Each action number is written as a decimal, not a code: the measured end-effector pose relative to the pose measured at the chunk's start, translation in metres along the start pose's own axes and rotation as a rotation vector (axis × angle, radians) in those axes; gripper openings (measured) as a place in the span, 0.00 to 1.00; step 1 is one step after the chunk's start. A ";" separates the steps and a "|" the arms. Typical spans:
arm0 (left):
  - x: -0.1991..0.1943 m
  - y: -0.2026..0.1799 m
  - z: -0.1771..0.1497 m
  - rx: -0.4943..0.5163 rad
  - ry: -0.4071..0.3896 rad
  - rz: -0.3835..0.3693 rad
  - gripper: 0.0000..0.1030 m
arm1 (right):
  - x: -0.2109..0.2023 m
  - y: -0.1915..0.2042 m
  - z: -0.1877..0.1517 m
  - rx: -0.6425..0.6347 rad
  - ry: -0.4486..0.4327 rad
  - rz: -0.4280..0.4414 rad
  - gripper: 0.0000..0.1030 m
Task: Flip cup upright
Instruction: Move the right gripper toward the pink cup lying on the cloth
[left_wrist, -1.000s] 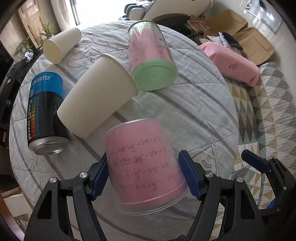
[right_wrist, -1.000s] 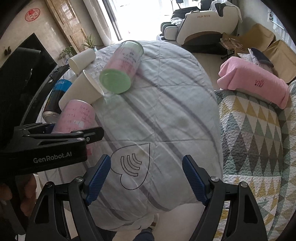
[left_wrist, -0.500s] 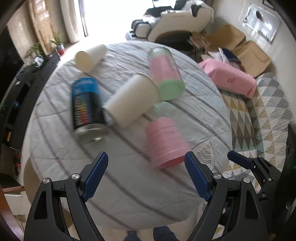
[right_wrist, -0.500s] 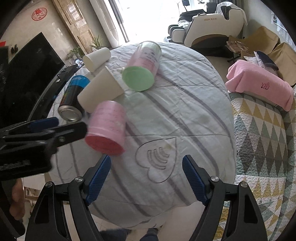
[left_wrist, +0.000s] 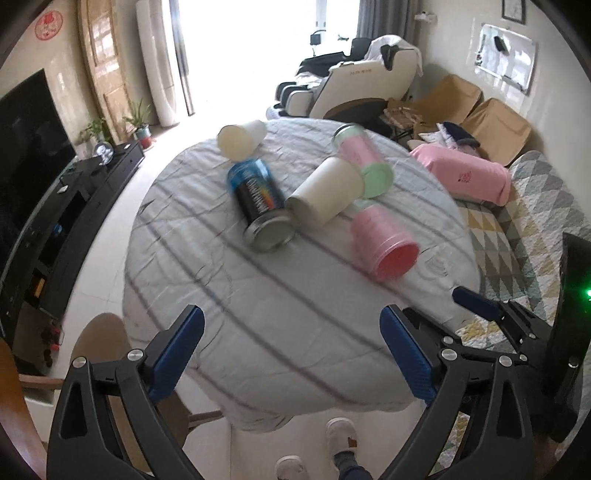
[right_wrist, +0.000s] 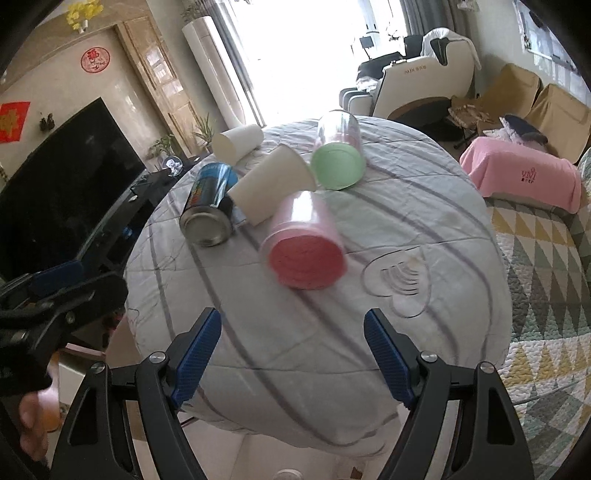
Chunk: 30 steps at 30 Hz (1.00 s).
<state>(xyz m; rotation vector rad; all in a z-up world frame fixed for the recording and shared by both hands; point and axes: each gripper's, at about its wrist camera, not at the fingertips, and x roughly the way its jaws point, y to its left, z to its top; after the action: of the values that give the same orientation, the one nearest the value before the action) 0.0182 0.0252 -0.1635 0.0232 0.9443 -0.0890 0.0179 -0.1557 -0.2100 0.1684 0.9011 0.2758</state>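
Lying on its side on the cloth-covered worktop (left_wrist: 295, 332), the pink cup (left_wrist: 382, 242) is no longer between the fingers of the left tool (left_wrist: 291, 354), where it was enclosed a second ago. That tool has been drawn back and up; its jaws are spread wide and nothing is held. The cup is now well ahead of it and off to its right, closed end facing the camera, and it appears blurred, so it may still be rolling. From the right tool (right_wrist: 291, 354), also wide and empty, the cup (right_wrist: 304, 247) is seen straight ahead. A white paper cup (left_wrist: 327, 194) is touched or nearly touched at the far end, with a blue can (left_wrist: 260, 201) just beyond to the left. The release is judged to have left the flip undone: the cup is not upright, and a fresh grasp would be called for.
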 end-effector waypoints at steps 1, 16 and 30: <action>0.000 0.004 -0.004 -0.005 -0.001 0.001 0.95 | 0.002 0.004 -0.002 -0.005 -0.005 -0.005 0.79; 0.029 0.041 -0.025 -0.083 0.002 0.029 0.95 | 0.023 0.021 -0.004 -0.015 -0.057 -0.046 0.79; 0.058 0.046 -0.032 -0.117 -0.014 0.016 0.95 | 0.057 0.012 0.000 -0.024 -0.144 -0.082 0.79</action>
<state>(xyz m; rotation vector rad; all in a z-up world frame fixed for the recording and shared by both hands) 0.0299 0.0696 -0.2304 -0.0782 0.9336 -0.0194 0.0491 -0.1271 -0.2496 0.1270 0.7596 0.1960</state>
